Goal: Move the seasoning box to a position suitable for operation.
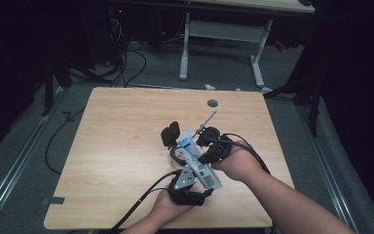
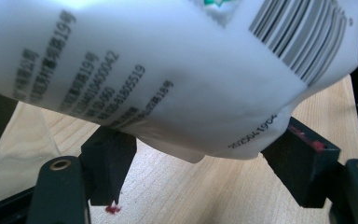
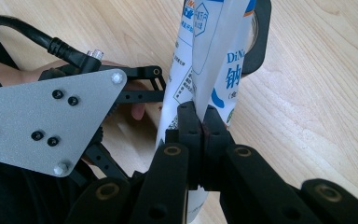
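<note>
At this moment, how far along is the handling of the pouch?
Done: the right gripper is shut on the white printed plastic pouch, holding it above the wooden table. In hand: the left gripper stands open around the pouch's lower end. Left: closing on it.

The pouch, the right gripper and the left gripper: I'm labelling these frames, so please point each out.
pouch [image 2: 168,79], left gripper view, printed white face.
right gripper [image 3: 201,116], right gripper view, jaw tips pinching the pouch.
left gripper [image 1: 187,187], high view, its body.
</note>
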The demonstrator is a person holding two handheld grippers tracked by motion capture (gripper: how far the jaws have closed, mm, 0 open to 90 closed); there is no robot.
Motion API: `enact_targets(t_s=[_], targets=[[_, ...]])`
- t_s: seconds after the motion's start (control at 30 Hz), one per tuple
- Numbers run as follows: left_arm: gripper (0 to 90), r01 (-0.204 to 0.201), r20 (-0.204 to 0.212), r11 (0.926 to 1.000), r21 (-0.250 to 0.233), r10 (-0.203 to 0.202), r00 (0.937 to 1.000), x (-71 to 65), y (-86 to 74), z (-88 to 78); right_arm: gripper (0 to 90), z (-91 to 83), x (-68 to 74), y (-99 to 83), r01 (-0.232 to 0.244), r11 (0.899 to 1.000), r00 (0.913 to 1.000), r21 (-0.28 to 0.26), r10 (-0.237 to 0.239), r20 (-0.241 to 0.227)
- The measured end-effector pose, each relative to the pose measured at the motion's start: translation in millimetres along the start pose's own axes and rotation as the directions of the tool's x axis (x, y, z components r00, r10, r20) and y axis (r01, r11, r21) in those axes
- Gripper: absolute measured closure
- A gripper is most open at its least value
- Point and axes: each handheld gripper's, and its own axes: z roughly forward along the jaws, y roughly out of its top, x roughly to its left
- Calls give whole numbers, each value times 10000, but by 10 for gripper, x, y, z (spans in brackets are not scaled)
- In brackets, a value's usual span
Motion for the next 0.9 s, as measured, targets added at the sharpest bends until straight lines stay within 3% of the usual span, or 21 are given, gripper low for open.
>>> enact_targets(t_s=[0.3, 0.6, 0.9], targets=[[319, 40, -124, 10000, 2, -40, 9999, 11, -15, 10, 897, -7, 27, 31, -35, 9999, 10000, -139, 34, -55], [463, -100, -210, 9998, 188, 104, 9997, -9, -20, -7, 897, -7, 21, 14, -63, 9999, 10000, -104, 63, 22], [539, -507, -530, 9987, -43, 504, 9973, -83, -28, -104, 896, -13, 3, 15, -186, 9996, 9998, -209, 188, 118]])
